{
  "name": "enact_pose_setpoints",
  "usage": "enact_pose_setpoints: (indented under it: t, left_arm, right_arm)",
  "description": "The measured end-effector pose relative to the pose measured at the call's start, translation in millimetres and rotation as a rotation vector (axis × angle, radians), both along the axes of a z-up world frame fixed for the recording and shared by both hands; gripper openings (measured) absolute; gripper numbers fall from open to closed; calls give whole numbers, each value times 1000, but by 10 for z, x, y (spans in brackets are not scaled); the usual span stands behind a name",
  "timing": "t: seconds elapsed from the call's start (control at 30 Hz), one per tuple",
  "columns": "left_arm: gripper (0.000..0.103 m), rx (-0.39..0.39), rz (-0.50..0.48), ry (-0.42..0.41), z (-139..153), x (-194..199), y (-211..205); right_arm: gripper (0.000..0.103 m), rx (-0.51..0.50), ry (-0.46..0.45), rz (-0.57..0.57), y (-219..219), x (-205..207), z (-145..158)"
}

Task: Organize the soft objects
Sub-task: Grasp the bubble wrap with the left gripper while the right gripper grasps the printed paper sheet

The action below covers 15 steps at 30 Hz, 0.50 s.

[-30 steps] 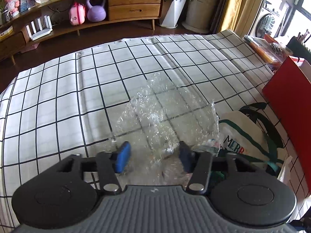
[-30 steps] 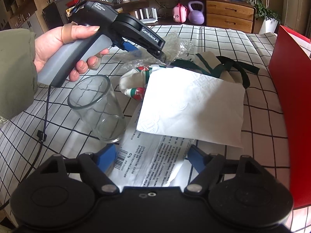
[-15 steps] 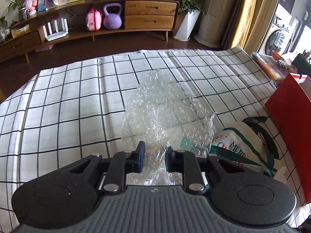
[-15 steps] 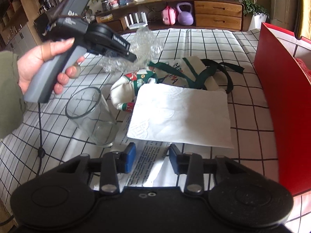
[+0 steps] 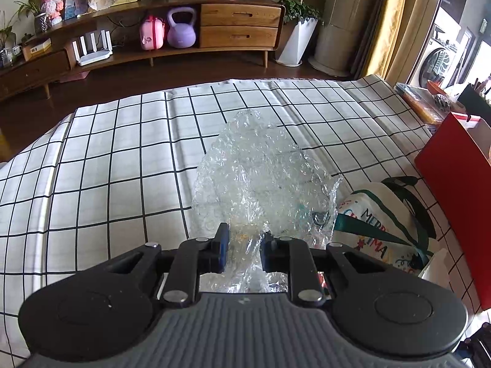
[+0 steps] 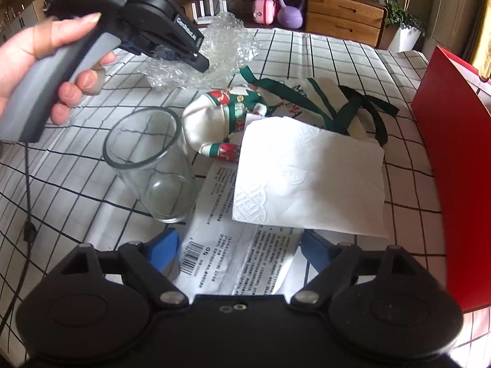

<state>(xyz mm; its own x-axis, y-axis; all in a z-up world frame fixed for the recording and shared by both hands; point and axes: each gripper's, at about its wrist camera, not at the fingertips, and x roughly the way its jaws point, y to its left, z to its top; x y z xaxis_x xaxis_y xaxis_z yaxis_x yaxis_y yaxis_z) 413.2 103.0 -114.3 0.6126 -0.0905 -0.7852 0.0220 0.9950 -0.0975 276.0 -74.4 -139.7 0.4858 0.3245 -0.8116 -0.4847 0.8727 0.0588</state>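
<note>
Crinkled bubble wrap [image 5: 257, 178] is clamped between the left gripper [image 5: 242, 250] pads, most of it ahead of the fingers. Right gripper [image 6: 239, 245] jaws, just opened wide, are held empty over a printed mailer [image 6: 233, 257]; a white napkin [image 6: 310, 181] lies just ahead.

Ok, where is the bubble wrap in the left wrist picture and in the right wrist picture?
Left wrist view: the bubble wrap fills the centre, its near end pinched in the left gripper.
Right wrist view: it is upper centre, behind the left gripper, beyond the glass.
Shared landmark: the purple kettlebell on the far shelf.
</note>
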Motion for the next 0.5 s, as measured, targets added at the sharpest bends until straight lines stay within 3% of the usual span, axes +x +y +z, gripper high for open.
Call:
enact_pose_setpoints:
  t: [0.13,0.23,0.5]
  left_arm:
    - [20,-2,-2,-4,35,-62,-4]
    - [20,-2,2,-3,77,-126,-5]
    - [20,-7,18,-26,334,-439,32]
  right_arm:
    - [80,-3,16,-9,10,-5,-22]
    - [66,12,32,-7,-20,-1,-8]
    - [59,44,77,2,-203,-150,73]
